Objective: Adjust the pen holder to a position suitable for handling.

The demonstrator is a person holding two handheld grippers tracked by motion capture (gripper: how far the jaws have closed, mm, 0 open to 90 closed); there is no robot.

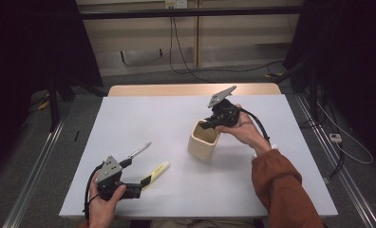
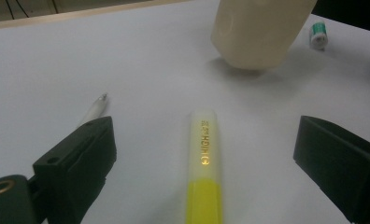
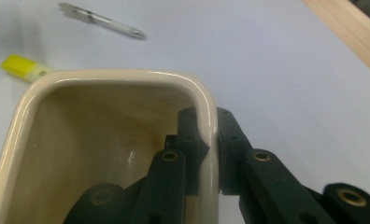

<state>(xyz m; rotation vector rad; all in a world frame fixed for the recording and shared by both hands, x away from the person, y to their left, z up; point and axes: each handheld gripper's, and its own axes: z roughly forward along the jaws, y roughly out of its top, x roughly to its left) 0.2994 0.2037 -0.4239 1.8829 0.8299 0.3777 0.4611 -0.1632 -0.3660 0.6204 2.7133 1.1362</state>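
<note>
Right gripper (image 1: pixel 206 125): I'm clamping the rim of the cream ceramic square-mouthed cup (image 1: pixel 203 140), tilting it at table (image 1: pixel 143 118) centre for loading.
Left gripper (image 1: pixel 137 189): I'm holding it released, straddling the yellow plastic highlighter (image 1: pixel 156 172) at seven o'clock from the cup.

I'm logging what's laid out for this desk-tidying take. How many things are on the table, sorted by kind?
Cream holder cup: 1
Yellow highlighter: 1
Silver pen: 1
Small white and green roll: 1
Total: 4
</note>
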